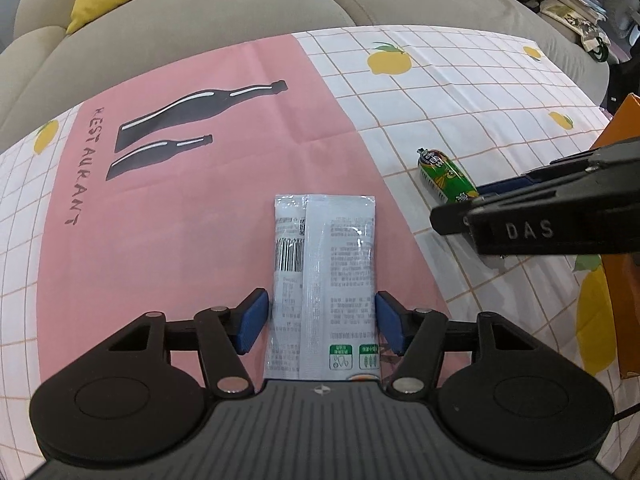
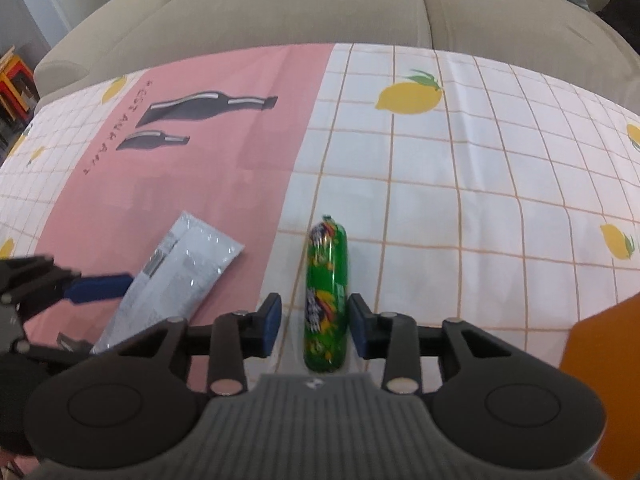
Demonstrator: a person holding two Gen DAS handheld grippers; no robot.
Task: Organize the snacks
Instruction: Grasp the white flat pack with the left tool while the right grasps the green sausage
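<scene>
Currently listed, placed relative to the pink panel (image 1: 200,208) of the tablecloth (image 1: 460,120):

Silver sachet (image 1: 324,280): lies flat on the pink panel's near right part, lengthwise between the blue pads of the left gripper (image 1: 320,320). Both pads sit against its long edges, pinching it.

Green sausage stick (image 2: 326,300): rests on the white checked cloth just right of the pink panel, lengthwise between the fingers of the right gripper (image 2: 314,326). Jaws spread; a gap shows at the left pad, and right-side contact cannot be told.

Orange box (image 2: 600,352): farther right of the panel, beyond the sausage.
</scene>
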